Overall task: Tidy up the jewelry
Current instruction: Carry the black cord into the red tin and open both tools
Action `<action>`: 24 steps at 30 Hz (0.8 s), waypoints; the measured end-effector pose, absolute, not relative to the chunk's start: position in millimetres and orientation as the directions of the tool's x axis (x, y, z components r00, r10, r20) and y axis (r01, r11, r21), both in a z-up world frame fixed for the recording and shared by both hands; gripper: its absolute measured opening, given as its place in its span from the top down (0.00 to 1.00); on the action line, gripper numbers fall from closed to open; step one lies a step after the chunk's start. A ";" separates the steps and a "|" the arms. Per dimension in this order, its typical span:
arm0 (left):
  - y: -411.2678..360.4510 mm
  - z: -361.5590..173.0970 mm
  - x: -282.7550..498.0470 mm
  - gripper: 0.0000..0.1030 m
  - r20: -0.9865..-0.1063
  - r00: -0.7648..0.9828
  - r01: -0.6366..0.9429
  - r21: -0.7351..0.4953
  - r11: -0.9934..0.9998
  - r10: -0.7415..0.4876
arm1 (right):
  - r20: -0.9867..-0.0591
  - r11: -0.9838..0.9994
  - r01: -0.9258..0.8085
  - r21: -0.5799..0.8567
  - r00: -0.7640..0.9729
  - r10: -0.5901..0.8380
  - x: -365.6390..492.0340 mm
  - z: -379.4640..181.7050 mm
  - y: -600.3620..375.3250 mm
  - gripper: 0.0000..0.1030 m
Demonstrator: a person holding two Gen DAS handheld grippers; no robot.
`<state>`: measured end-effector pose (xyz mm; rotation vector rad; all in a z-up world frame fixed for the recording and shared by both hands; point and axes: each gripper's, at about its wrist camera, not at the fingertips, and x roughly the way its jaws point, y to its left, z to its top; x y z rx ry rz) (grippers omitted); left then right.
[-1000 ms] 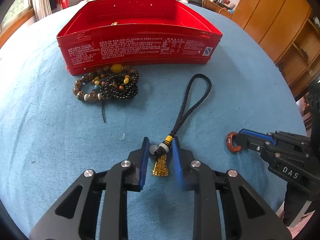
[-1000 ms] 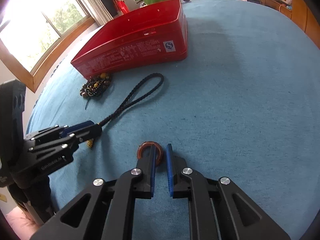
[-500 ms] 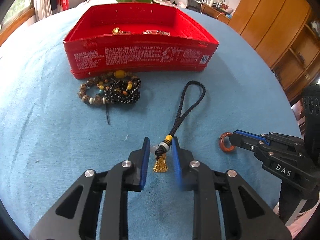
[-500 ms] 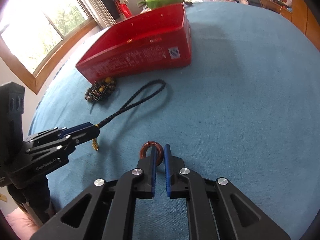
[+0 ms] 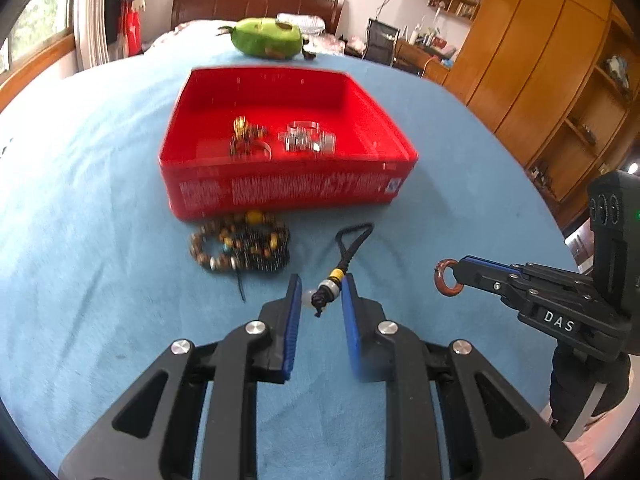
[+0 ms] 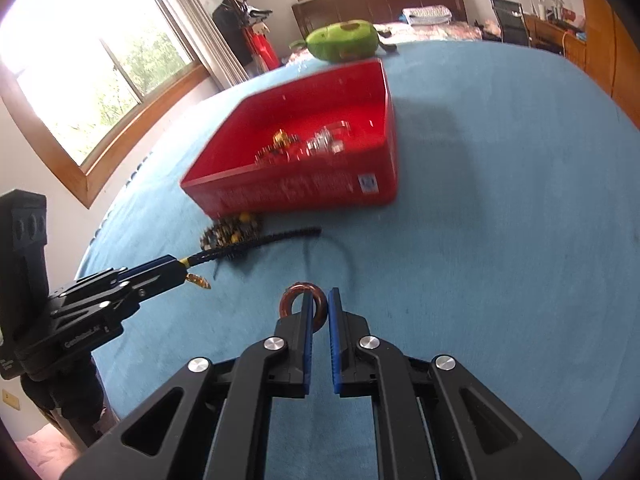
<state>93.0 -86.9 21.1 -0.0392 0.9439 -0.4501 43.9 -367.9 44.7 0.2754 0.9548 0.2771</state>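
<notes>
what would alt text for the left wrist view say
The left gripper pinches a black braided cord pendant just above a blue cloth, facing an open red tin with jewelry inside. Beaded bracelets lie before the tin; at right, the right gripper holds a brown ring.

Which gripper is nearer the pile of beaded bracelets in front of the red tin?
Left. The left gripper, holding the braided cord pendant, sits just beside the beaded bracelets; the right gripper, holding the brown ring, is farther off.

I see a blue-covered bed [image 5: 100, 200], its dark wooden headboard [image 5: 256, 4] behind, bright wood-framed windows [image 6: 100, 60] at left, tall wooden cabinets [image 5: 540, 60] at right, a black chair [image 6: 508, 16].
</notes>
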 end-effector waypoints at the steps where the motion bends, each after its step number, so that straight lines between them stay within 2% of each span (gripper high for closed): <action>1: -86.6 25.7 93.7 0.82 -0.768 0.508 0.358 -0.225 0.906 -0.391 | -0.754 0.930 -0.114 0.349 0.556 0.350 45.7 49.3 -367.3 0.93; 15: -78.9 110.4 145.7 0.83 -0.634 0.659 0.350 -0.219 0.911 -0.405 | -0.678 0.924 -0.161 0.347 0.638 0.365 108.7 113.6 -353.0 0.93; 20: -78.1 115.5 177.8 0.83 -0.619 0.683 0.324 -0.221 0.920 -0.389 | -0.683 0.921 -0.154 0.358 0.629 0.371 147.9 111.5 -349.7 0.93; 24: -78.0 99.5 209.9 0.83 -0.650 0.660 0.297 -0.234 0.926 -0.376 | -0.704 0.921 -0.128 0.367 0.610 0.365 180.3 96.6 -348.8 0.93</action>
